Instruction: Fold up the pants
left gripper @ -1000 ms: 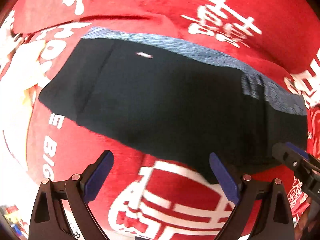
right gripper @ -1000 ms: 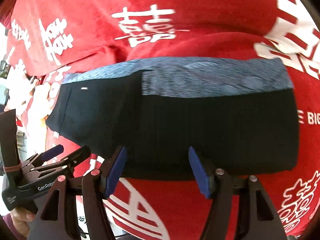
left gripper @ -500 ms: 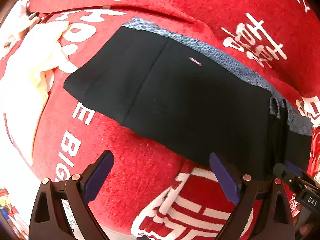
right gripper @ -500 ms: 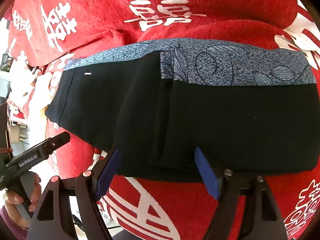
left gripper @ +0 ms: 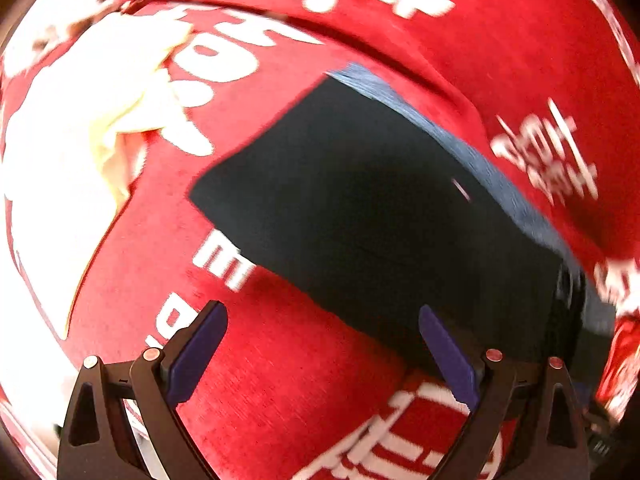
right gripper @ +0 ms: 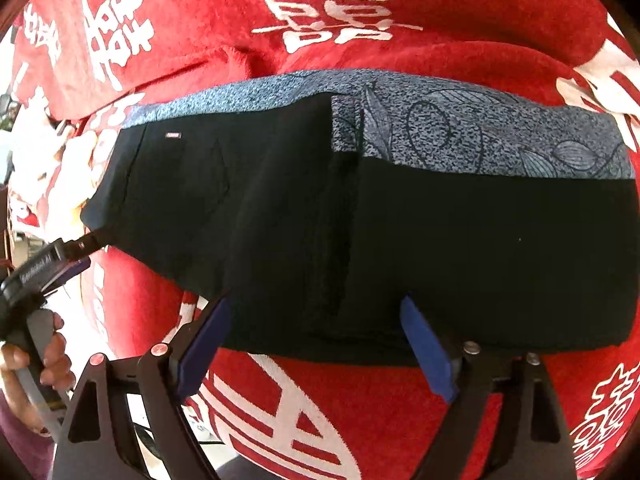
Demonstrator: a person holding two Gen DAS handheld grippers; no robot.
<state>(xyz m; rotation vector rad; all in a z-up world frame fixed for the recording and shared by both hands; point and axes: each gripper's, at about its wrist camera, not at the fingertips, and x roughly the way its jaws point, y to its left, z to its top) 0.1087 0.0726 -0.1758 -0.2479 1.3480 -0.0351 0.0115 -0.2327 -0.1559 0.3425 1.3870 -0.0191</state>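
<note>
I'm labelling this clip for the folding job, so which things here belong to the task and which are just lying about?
Part of the job:
- black pants with a blue-grey patterned waistband, folded
- right hand-held gripper, jaws just opened, nothing between the pads
- left hand-held gripper, open

Lying about:
- crumpled white cloth
- red plush blanket with white lettering, the surface underneath

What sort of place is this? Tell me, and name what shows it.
Probably a home, on a bed or sofa, though no furniture frame shows. A soft red blanket with white characters covers everything, black pants lie folded on it, and pale cloth is heaped at its edge.
</note>
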